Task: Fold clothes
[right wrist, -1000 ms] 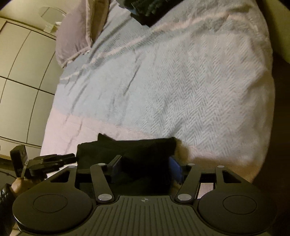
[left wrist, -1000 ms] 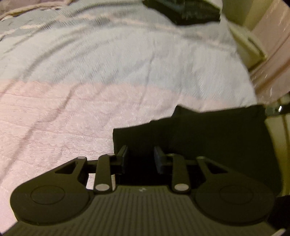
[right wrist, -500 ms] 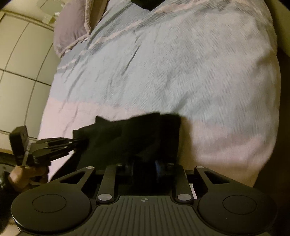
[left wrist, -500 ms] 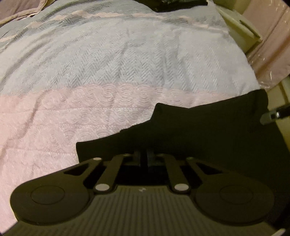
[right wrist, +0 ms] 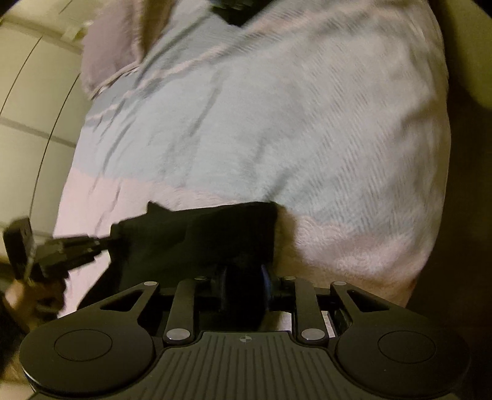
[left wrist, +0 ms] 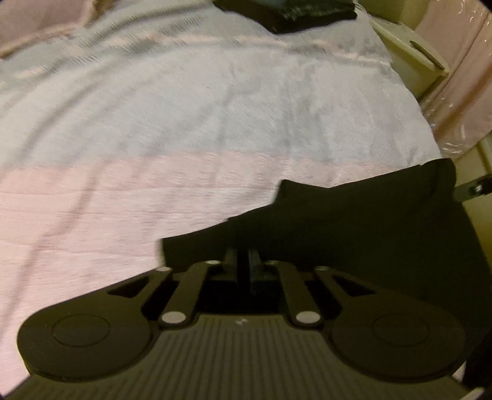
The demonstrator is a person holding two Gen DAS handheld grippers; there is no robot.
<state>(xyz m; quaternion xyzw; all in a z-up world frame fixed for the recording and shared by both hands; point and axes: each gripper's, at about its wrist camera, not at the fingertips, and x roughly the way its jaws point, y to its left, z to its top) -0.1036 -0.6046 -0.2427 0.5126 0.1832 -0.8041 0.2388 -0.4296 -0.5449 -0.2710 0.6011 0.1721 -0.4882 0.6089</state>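
Left gripper (left wrist: 243, 261) is pinching the near left edge of the black garment (left wrist: 353, 221), jaws nearly together after closing. Right gripper (right wrist: 244, 286) is gripping a thicker bunch of the garment's near right edge, jaws partway apart, just reopened slightly. Garment is lying at the near edge of the bedspread (left wrist: 200, 123); folded dark clothes (left wrist: 286, 14) are sitting far back.

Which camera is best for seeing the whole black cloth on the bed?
The left wrist view. There the black garment spreads wide across the pink bedspread, with its stepped upper edge clear. In the right wrist view the garment looks smaller and bunched, partly hidden behind the right gripper, though it shows the left gripper at its corner.
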